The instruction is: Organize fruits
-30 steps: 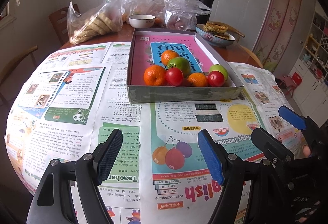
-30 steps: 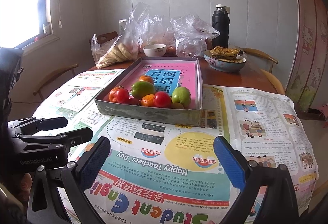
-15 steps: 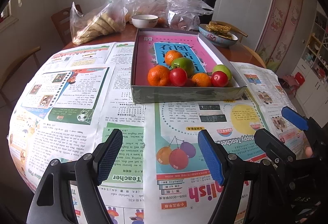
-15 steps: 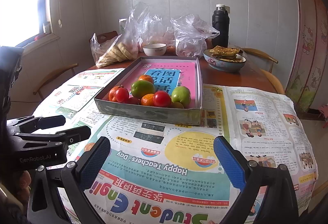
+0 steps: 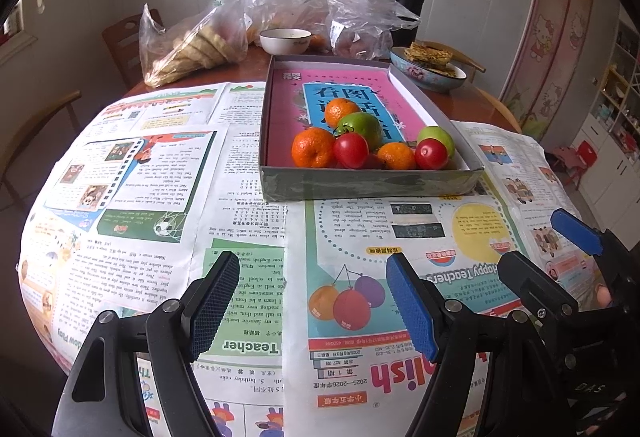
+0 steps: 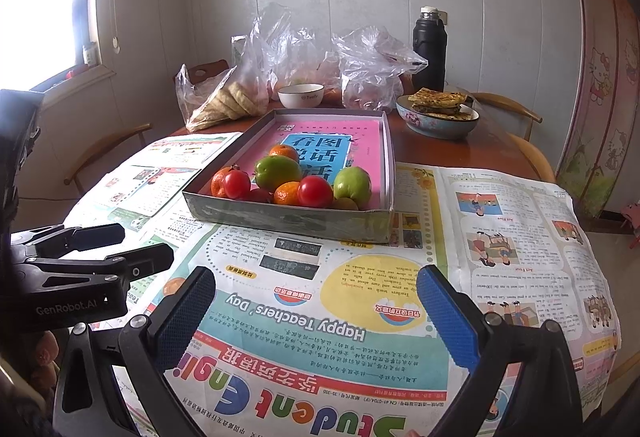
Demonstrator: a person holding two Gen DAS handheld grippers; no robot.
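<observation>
A shallow grey box (image 5: 360, 185) with a pink liner stands on the newspaper-covered table; it also shows in the right wrist view (image 6: 280, 219). In its near end lie oranges (image 5: 313, 147), red tomatoes (image 5: 351, 150) and green fruits (image 5: 362, 125), bunched together. In the right wrist view I see a green fruit (image 6: 277, 173), a tomato (image 6: 315, 191) and an orange (image 6: 287, 193). My left gripper (image 5: 312, 303) is open and empty, low over the newspaper in front of the box. My right gripper (image 6: 316, 317) is open and empty, to the right of the left one.
Behind the box stand a white bowl (image 5: 285, 40), clear plastic bags (image 5: 192, 45), a black flask (image 5: 407, 3) and a blue bowl of flatbread (image 5: 428, 67). Wooden chairs ring the round table. Newspaper (image 6: 500, 237) covers the near half of the table.
The left wrist view has shifted slightly, so the box sits a little nearer and lower in frame. The right gripper has barely moved. Both stay open.
</observation>
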